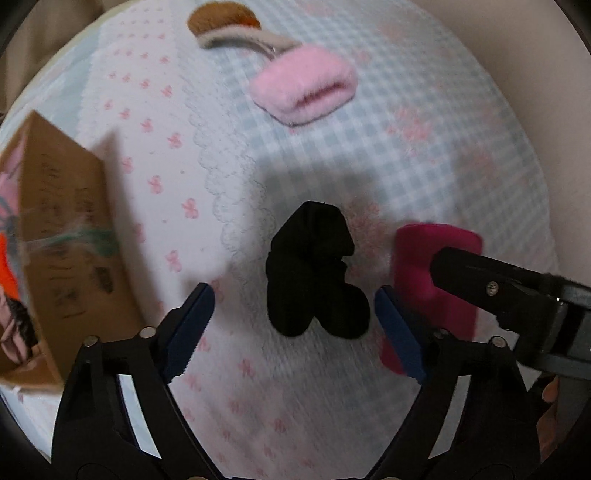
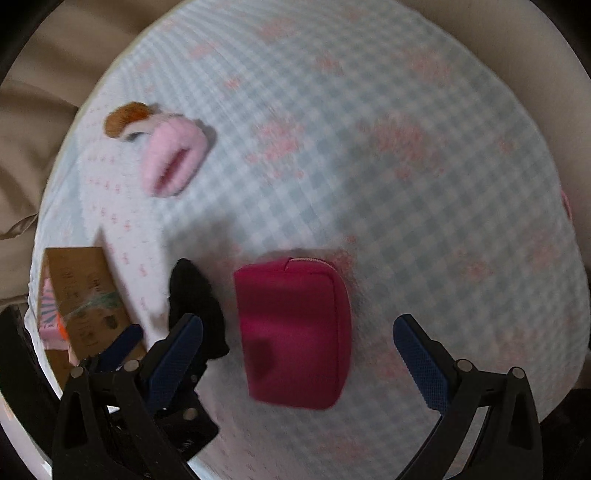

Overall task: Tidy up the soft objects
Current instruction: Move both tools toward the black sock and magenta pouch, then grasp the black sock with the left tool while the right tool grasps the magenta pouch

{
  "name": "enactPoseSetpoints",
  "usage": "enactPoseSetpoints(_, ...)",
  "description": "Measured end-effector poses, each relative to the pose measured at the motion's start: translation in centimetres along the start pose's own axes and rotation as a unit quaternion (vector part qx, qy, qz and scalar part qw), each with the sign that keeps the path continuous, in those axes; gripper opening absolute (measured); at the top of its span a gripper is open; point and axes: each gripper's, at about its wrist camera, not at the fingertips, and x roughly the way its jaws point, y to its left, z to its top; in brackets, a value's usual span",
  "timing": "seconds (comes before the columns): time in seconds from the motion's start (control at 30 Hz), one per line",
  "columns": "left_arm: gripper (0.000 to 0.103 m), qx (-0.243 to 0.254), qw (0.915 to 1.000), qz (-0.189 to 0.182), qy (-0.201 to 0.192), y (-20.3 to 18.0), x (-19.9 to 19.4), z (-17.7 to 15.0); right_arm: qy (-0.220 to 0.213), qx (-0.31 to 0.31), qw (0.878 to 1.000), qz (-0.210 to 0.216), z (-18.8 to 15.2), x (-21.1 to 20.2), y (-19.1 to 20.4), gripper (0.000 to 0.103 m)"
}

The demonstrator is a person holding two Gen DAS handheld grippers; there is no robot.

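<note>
Black sock bundle, a lumpy rolled mass of dark knit, lies on the bed cover between the spread fingers of the left gripper, touching neither pad. Just to its right lies the magenta pouch, partly hidden in the left wrist view by the right gripper's black finger. The right wrist view alone shows the pouch whole: a rounded rectangular case with a zip seam along its far edge, lying flat between that gripper's fingers, which stand wide apart and clear of it. There the sock bundle appears just left of the pouch, partly behind the blue pad.

Farther off, a fluffy pink pouch rests on the checked part of the cover, with a brown and cream plush item touching it beyond; the left wrist view renders both more sharply. A cardboard box stands at the left on the bow-printed part; its pink and orange contents show at the frame edge.
</note>
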Motion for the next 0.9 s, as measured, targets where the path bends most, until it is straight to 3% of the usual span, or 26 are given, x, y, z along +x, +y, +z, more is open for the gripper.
enactPoseSetpoints(0.27, 0.069, 0.026, 0.9995, 0.007, 0.017, -0.9, 3.7, 0.4, 0.017, 0.01, 1.0, -0.023, 0.5, 3.4, 0.4, 0.084)
enactPoseSetpoints(0.4, 0.046, 0.035, 0.9992, 0.012, 0.011, -1.4, 3.8, 0.5, 0.019, 0.011, 0.999, -0.029, 0.4, 3.8, 0.3, 0.072)
enactPoseSetpoints(0.6, 0.025, 0.045, 0.9989, -0.006, 0.009, -2.1, 3.6, 0.5, 0.019, 0.003, 0.999, -0.031, 0.6, 3.8, 0.5, 0.06)
enactPoseSetpoints(0.9, 0.022, 0.027, 0.9996, -0.01, -0.001, -1.7, 1.1, 1.1, 0.008, -0.004, 1.0, -0.015, 0.3, 1.9, 0.2, 0.051)
